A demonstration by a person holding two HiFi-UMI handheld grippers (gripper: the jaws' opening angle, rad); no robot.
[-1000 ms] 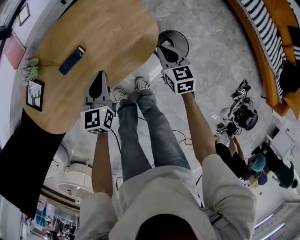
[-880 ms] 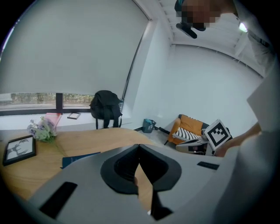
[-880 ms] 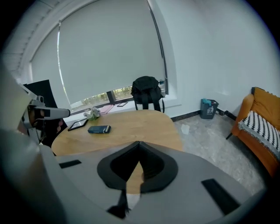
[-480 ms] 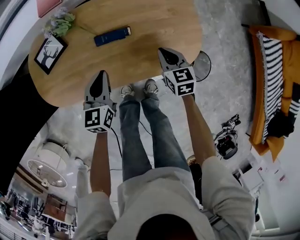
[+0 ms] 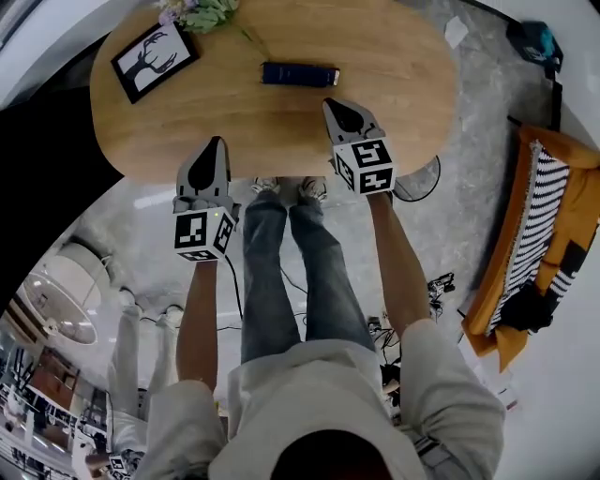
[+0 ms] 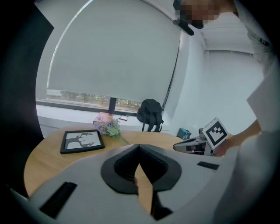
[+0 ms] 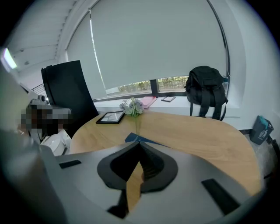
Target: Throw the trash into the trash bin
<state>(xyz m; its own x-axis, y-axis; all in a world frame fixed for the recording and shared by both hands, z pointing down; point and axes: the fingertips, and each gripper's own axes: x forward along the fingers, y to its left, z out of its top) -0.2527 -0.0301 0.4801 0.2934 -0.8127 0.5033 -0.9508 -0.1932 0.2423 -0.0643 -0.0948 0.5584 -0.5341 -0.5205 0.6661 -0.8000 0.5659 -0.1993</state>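
Head view is showing the oval wooden table [image 5: 394,84] filling the top of the scene, with the person standing at its near edge. To the right, the trash bin [image 5: 419,184] is peeking out from under the table's rim, only partly showing. On the tabletop a framed deer picture [image 5: 155,62] is lying at the far left, a sprig of flowers [image 5: 202,11] is sitting just beyond it, and a flat dark-blue packet [image 5: 300,74] is lying near the middle; I am taking it to be the trash. The left gripper [image 5: 217,142] and right gripper [image 5: 331,103] are both hovering over the near edge, jaws pressed together with nothing between them. The packet is resting untouched just ahead of the right one. The work seems to be sitting at the approach step. The next move is calling for the right jaws to part, come down flat to the wood and close on the thin packet before carrying it to the bin.
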